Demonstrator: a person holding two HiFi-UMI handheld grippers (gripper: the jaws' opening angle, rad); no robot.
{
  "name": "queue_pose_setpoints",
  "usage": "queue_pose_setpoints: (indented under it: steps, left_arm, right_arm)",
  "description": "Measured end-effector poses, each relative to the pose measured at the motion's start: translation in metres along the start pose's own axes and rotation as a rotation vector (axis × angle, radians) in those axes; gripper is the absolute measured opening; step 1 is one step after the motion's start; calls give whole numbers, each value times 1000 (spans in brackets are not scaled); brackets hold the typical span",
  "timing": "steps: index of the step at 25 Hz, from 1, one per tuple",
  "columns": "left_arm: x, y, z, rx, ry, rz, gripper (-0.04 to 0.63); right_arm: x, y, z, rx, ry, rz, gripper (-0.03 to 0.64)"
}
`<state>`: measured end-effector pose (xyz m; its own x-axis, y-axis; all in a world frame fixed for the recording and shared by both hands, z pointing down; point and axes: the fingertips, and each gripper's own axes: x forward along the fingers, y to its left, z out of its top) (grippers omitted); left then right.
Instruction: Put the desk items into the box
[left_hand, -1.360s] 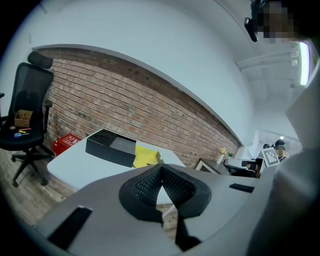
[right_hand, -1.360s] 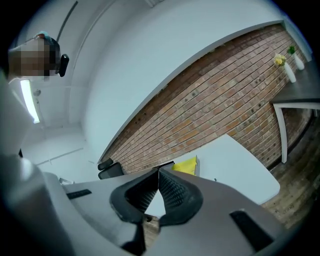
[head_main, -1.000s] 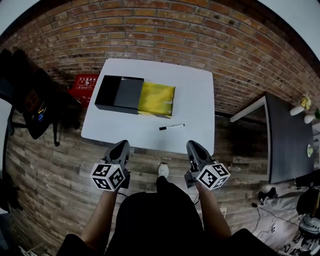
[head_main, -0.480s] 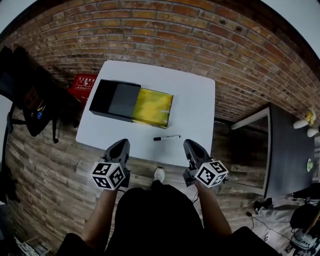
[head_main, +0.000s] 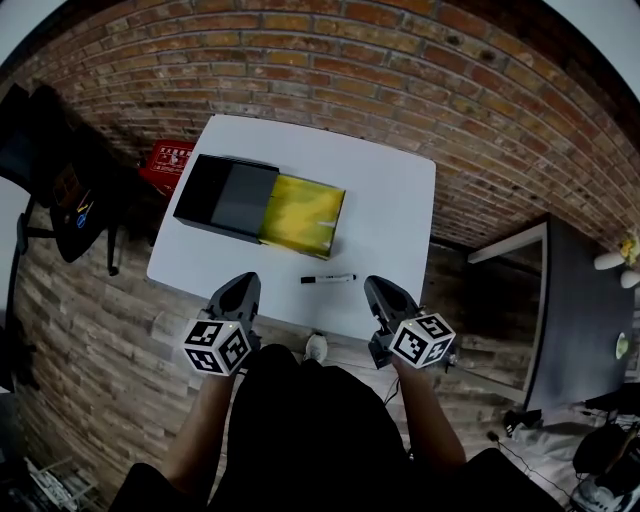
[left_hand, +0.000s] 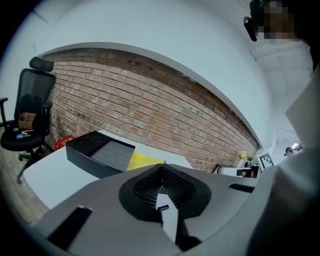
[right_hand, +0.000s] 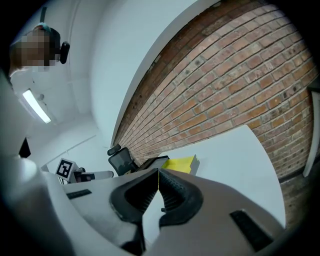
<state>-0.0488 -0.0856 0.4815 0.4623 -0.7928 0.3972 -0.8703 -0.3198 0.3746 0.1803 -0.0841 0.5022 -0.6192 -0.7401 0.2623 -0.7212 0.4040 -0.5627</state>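
An oblong black box (head_main: 222, 194) with a yellow section (head_main: 303, 214) at its right end lies on the white table (head_main: 385, 200). A black marker pen (head_main: 328, 279) rests near the table's front edge. My left gripper (head_main: 244, 284) and right gripper (head_main: 376, 287) hover at that front edge, either side of the pen and short of it. Both are shut with nothing between the jaws, as the left gripper (left_hand: 162, 168) and right gripper (right_hand: 157, 170) show in their own views. The box (left_hand: 97, 151) and its yellow section (right_hand: 181, 163) appear beyond the jaws.
A red case (head_main: 168, 163) lies on the wooden floor left of the table. A black office chair (head_main: 58, 175) stands further left. A dark desk (head_main: 585, 300) is at the right. A brick wall (head_main: 400, 70) runs behind the table.
The person has stepped closer to the table, so its front edge and the pen now lie nearer both grippers. Both grippers stay shut and empty.
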Motion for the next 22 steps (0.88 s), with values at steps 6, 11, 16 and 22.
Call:
queue_pose_setpoints:
  steps: [6,11,16,22]
  left_arm:
    - [0,0,-4,3,13,18,14]
    - [1,0,-8,6,25,16,14]
    - [5,7,-16,6,59,4,14]
    - [17,13,-26,-2,105,-33,14]
  right_arm:
    - [4,-4,-17,-19,66,17,21]
    - [14,-4,-41,-123,154,33,22]
    - [35,-4,-57,-158,218,47,22]
    - [62,-9,-74,-271,311,36,23]
